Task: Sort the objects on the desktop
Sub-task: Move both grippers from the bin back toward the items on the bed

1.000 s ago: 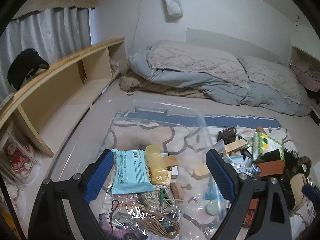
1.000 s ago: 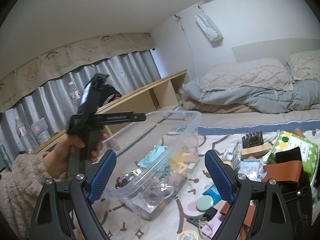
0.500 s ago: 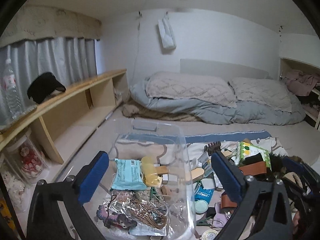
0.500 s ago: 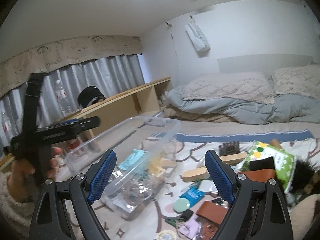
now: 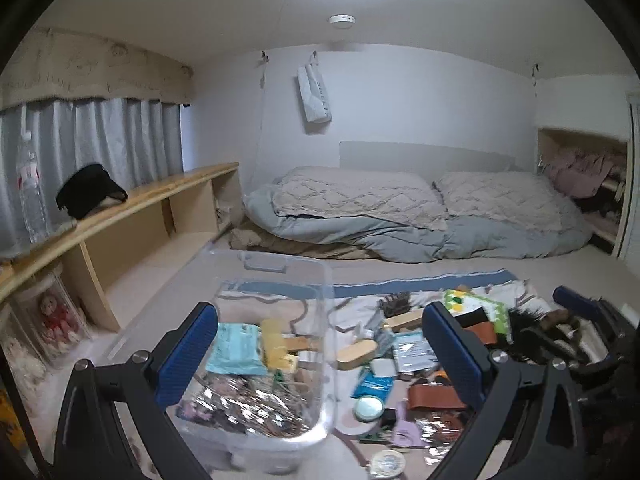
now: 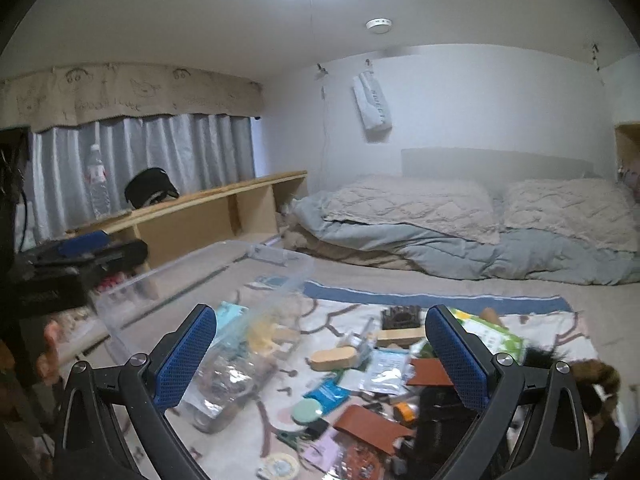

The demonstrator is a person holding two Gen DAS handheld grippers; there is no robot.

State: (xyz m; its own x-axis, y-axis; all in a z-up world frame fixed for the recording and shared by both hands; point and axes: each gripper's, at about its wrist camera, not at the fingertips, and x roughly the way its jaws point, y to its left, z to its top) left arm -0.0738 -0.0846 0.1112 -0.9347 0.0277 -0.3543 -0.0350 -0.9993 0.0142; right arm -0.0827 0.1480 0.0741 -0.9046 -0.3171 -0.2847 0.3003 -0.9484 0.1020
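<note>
Desktop objects lie scattered on a patterned cloth (image 6: 532, 320) below and ahead of both grippers. Left gripper (image 5: 320, 356): jaws wide apart, nothing between the ribbed blue pads; clear rigid plastic bin (image 5: 326, 292) directly under it, holding a teal soft packet (image 5: 236, 348) and crinkly foil bags (image 5: 244, 404). Right gripper (image 6: 320, 356): jaws opening, nothing gripped; beneath it a rounded wooden block (image 6: 334, 356), round mint-green disc (image 6: 306, 410), flat brown leather piece (image 6: 370, 426), and a silvery pouch (image 6: 386, 372).

Left hand-held gripper (image 5: 320, 354) wide apart, empty, right hand-held gripper (image 6: 320, 354) jaws opening, nothing between
</note>
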